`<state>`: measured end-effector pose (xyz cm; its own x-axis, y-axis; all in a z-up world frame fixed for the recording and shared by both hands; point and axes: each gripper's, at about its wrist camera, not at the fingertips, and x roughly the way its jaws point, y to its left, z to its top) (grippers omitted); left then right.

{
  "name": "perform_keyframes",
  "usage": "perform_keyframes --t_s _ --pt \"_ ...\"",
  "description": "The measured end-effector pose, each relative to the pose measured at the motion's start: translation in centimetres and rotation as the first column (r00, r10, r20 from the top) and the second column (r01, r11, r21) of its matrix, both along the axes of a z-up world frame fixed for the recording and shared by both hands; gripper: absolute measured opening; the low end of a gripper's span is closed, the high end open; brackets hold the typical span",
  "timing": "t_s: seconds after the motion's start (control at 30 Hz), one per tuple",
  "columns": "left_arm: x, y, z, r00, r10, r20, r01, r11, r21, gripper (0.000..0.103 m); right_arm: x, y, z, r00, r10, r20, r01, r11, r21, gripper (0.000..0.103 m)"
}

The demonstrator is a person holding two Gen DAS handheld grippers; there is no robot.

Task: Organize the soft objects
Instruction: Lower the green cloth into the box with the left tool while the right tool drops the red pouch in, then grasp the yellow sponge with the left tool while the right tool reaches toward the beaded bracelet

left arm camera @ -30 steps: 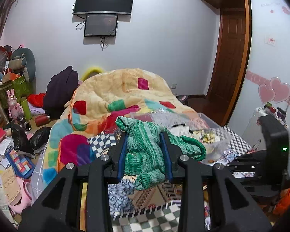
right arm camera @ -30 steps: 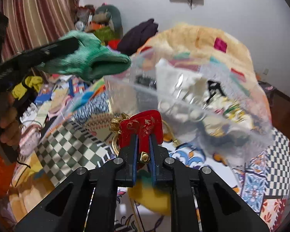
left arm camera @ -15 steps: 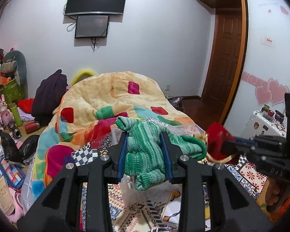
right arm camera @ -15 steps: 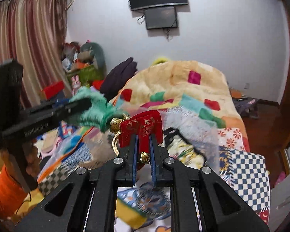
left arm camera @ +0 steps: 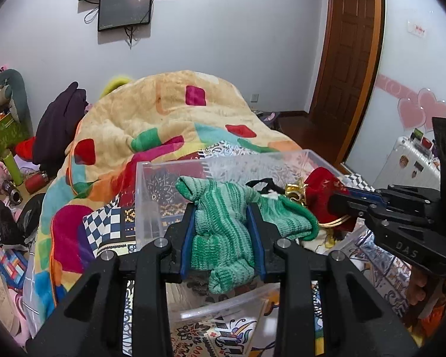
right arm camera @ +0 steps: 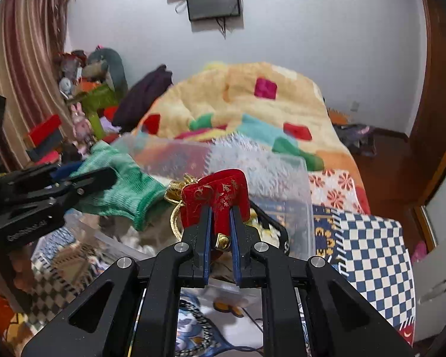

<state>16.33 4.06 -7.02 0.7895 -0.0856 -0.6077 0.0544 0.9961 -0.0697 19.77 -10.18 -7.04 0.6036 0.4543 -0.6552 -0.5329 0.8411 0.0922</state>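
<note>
My left gripper (left arm camera: 221, 217) is shut on a green knitted cloth (left arm camera: 223, 232) and holds it over a clear plastic bin (left arm camera: 151, 178) on the bed. My right gripper (right arm camera: 221, 211) is shut on a red velvet pouch (right arm camera: 217, 192) with gold cord, also above the bin (right arm camera: 297, 196). The pouch (left arm camera: 321, 187) and right gripper (left arm camera: 348, 199) show at the right of the left wrist view. The green cloth (right arm camera: 122, 187) and left gripper (right arm camera: 83, 178) show at the left of the right wrist view. Other soft items lie in the bin, partly hidden.
A colourful patchwork blanket (left arm camera: 163, 119) is heaped on the bed behind the bin. Clutter, toys and boxes (left arm camera: 3, 160) stand at the left. A wooden door (left arm camera: 348, 59) and a white suitcase (left arm camera: 407, 160) are at the right. A checkered sheet (right arm camera: 371, 253) covers the bed.
Both grippers have moved in over the clear bin, each keeping its hold. The bin now sits directly under the green cloth and the red pouch, and the two grippers are closer together.
</note>
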Motion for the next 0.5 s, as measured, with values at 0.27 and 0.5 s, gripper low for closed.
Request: perform_keyframes --t_s 0.27,0.5 --pt "-0.1 0.4 -0.3 0.999 -0.004 -0.041 0.003 1.0 -0.019 0.052 -0.6 -0.4 0.2 1.0 -0.017 0.007 0.017 0.999 -0.04 0.029" --pt "-2.1 0.2 1.0 1.0 -0.01 -0.017 0.01 1.0 -0.013 0.068 -2.6 -1.4 2.1 0.998 -0.008 0.062 0.011 0.999 -0.045 0.047"
